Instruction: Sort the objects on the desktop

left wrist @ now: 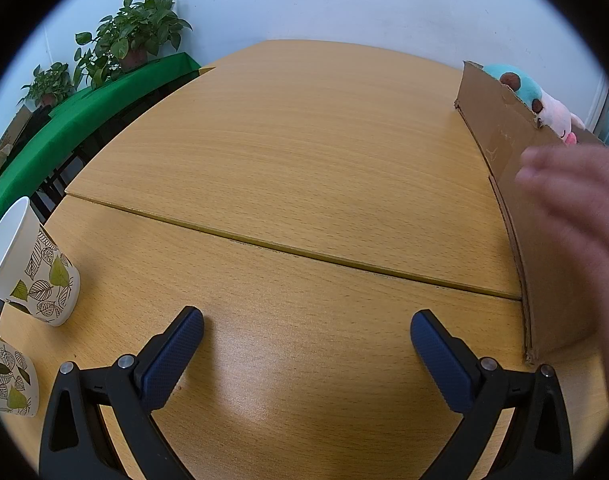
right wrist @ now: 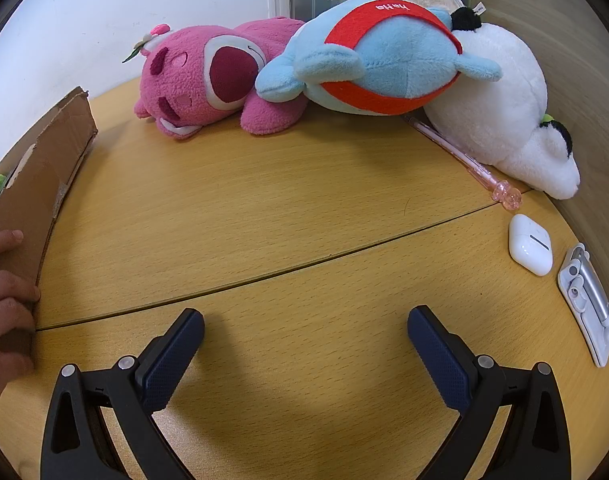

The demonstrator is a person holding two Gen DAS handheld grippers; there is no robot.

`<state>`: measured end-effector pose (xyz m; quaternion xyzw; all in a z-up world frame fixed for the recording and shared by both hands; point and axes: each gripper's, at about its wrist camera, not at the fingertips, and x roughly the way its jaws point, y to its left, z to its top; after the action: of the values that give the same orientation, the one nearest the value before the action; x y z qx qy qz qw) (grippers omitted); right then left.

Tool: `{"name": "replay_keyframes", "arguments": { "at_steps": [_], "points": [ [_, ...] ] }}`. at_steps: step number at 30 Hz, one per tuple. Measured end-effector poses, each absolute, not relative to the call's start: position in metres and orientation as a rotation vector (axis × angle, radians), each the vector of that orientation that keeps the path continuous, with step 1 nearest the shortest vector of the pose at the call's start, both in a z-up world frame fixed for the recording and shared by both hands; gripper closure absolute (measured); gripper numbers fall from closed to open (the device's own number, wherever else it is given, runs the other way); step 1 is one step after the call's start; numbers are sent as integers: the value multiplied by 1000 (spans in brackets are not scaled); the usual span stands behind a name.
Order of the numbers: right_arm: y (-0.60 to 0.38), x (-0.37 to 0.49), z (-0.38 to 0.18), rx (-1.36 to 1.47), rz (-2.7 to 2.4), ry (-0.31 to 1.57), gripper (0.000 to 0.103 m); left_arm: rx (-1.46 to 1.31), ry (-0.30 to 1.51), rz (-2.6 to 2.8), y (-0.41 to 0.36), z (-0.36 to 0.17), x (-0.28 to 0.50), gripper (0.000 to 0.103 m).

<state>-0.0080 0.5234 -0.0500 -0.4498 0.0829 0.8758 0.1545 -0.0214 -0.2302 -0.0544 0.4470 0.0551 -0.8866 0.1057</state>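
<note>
My left gripper [left wrist: 306,326] is open and empty over the wooden table [left wrist: 288,152]. Two leaf-patterned paper cups stand at its left: one [left wrist: 36,272] tilted, one [left wrist: 8,380] nearer. A cardboard box [left wrist: 512,152] with a teal and white plush [left wrist: 524,88] inside is at the right; a bare hand [left wrist: 576,188] blurs in front of it. My right gripper [right wrist: 306,324] is open and empty. Ahead lie a pink plush [right wrist: 208,76], a blue and red plush [right wrist: 384,56] and a white plush [right wrist: 504,112]. The box [right wrist: 40,168] is at its left, gripped by a hand [right wrist: 4,300].
A pink pen [right wrist: 464,156], a white earbud case [right wrist: 530,244] and a white and silver folding stand [right wrist: 588,300] lie at the right. A green-covered side table [left wrist: 64,128] with potted plants [left wrist: 132,32] stands at the far left. A wall is behind the table.
</note>
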Motion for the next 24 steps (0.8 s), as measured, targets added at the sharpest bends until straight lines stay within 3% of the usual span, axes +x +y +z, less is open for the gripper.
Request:
{"name": "replay_keyframes", "arguments": {
  "at_steps": [24],
  "points": [
    [527, -19, -48, -1288, 2511, 237, 0, 1316, 163, -2612, -230, -54, -22, 0]
  ]
}}
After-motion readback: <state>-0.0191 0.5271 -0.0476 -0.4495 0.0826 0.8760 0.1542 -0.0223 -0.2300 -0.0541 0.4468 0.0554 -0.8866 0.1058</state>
